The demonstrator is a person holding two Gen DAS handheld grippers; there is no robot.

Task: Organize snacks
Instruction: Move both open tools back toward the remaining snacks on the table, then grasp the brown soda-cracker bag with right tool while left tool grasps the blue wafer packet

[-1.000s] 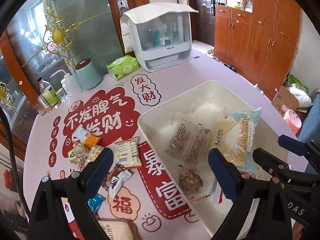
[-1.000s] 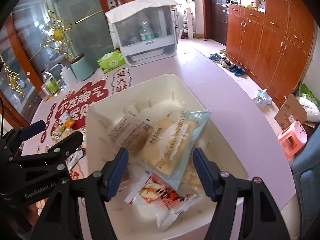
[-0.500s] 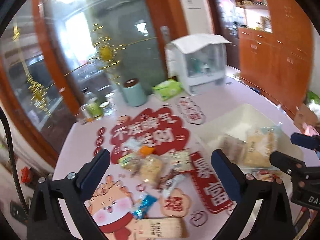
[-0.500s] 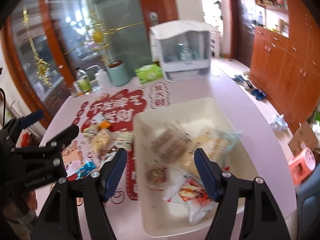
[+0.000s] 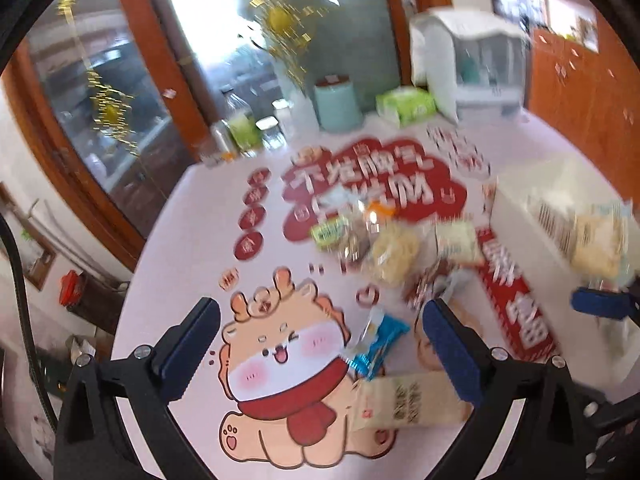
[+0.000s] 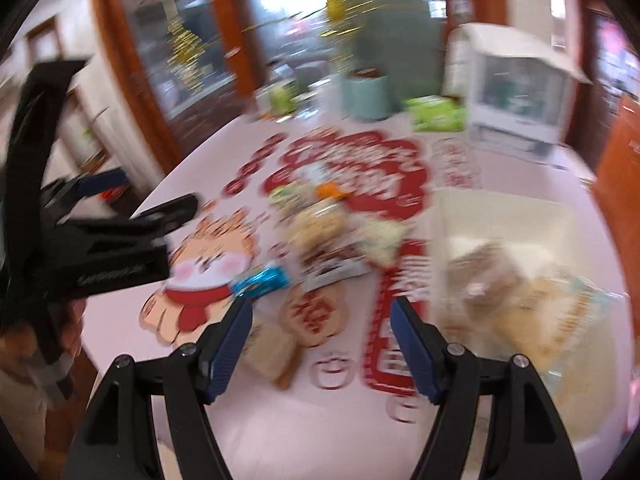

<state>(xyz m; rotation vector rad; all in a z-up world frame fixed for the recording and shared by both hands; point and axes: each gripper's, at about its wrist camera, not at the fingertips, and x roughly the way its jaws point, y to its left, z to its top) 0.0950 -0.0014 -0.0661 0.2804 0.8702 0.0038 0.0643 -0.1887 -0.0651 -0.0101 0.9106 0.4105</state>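
1. Pink table [image 5: 188, 240], printed with red characters and a cartoon dragon [image 5: 280, 364], fills both blurred views; behind it stand a glass cabinet, a teal canister [image 5: 336, 104], a green tissue pack [image 5: 406, 106] and a white box [image 5: 472, 60].
2. Loose snacks [image 5: 384, 248] lie in a cluster mid-table, on and just below the red print; blur hides their labels.
3. Left gripper [image 5: 320, 344] has its jaws wide apart and nothing between them; it hangs over the dragon print.
4. Between and just past the left jaws lies a blue packet [image 5: 380, 340], nearer the right-hand finger, touching neither that I can tell. A tan packet [image 5: 404, 404] lies closer in, beside that same finger.
5. White bin [image 6: 500, 224] sits at the table's right, with bagged snacks already in it, among them a pale bread bag [image 6: 552, 320].
6. Right gripper [image 6: 322, 340] also has its jaws apart and empty. It points across the table, between the cluster and the bin.
7. Seen from the right wrist, the blue packet [image 6: 262, 282] sits just beyond the left-hand finger tip, and the cluster [image 6: 320, 224] lies farther out, well apart from the jaws.
8. That view also shows the left gripper [image 6: 120, 240] at the far left, held in a hand [image 6: 24, 352] low at the edge, reaching in over the table rim.
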